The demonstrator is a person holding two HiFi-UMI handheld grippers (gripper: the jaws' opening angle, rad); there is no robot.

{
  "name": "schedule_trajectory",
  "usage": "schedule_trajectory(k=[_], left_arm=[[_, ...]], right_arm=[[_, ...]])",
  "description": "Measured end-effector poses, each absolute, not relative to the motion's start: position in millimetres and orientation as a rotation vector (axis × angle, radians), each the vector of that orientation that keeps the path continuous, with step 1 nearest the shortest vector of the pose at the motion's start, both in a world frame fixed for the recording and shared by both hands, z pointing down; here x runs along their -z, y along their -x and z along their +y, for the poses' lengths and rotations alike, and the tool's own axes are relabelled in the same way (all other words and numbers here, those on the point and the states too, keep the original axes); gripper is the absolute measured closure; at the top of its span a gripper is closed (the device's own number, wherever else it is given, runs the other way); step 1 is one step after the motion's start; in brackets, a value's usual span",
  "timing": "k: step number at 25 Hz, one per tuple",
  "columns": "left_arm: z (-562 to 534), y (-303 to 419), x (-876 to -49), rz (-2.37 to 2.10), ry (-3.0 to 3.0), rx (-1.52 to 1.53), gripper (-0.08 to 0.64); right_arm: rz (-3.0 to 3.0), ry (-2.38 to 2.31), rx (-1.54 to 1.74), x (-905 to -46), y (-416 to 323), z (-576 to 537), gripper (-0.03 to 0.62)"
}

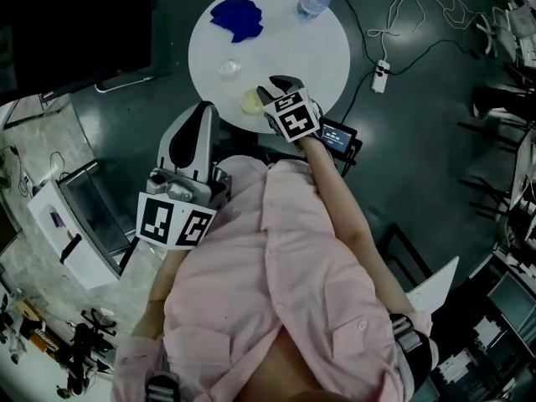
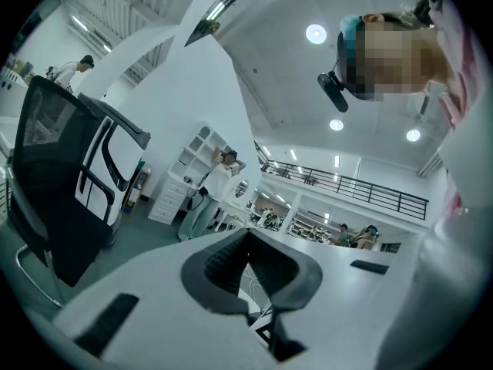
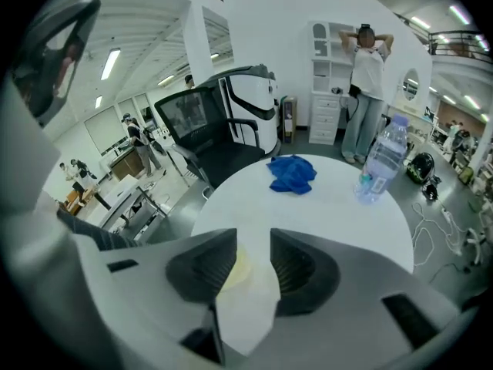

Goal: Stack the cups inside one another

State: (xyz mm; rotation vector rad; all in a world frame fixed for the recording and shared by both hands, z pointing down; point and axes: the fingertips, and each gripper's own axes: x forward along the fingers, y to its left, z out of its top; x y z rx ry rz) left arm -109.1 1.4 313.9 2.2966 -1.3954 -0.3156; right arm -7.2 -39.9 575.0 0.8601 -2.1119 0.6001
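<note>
Near the front edge of the round white table (image 1: 310, 48) sits a pale yellow cup (image 1: 250, 101), and a clear cup (image 1: 229, 68) stands a little beyond it. My right gripper (image 1: 273, 87) hovers just right of the yellow cup, tilted down. In the right gripper view its jaws (image 3: 253, 241) are open, and the yellow cup (image 3: 239, 270) shows in the gap next to the left pad, untouched. My left gripper (image 1: 204, 109) is held off the table by my body. In the left gripper view (image 2: 248, 234) its tips meet with nothing between them.
At the table's far side lie a blue cloth (image 1: 237, 17) and a water bottle (image 1: 315, 0). A black office chair (image 3: 208, 126) stands behind the table. A power strip (image 1: 380, 75) with cables lies on the floor to the right. A person (image 3: 367, 68) stands farther back.
</note>
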Motion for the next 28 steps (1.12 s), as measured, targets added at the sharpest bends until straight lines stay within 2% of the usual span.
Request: schedule_trajectory(k=[15,16,18,28], left_arm=[[-7.6,119.4,-314.5,-1.460,-2.259,0.322,0.551],[-7.5,119.3,-314.0,-1.460,-2.260,0.321,0.551],[-7.5,119.3,-313.3,-1.461,-2.260,0.322,0.551],[-7.1,122.0,-312.8,-1.462,-2.265,0.331,0.551]], right_arm=[[-1.969,-0.703,-0.662,-636.5,8.9,-23.6,0.476],[-1.957,-0.690,-0.646,-637.9,9.4,-22.3,0.483],[-1.952,-0.680,-0.620,-637.0,10.9,-23.5,0.546],[-1.945,-0.726,-0.606,-633.6,5.1,-27.8,0.554]])
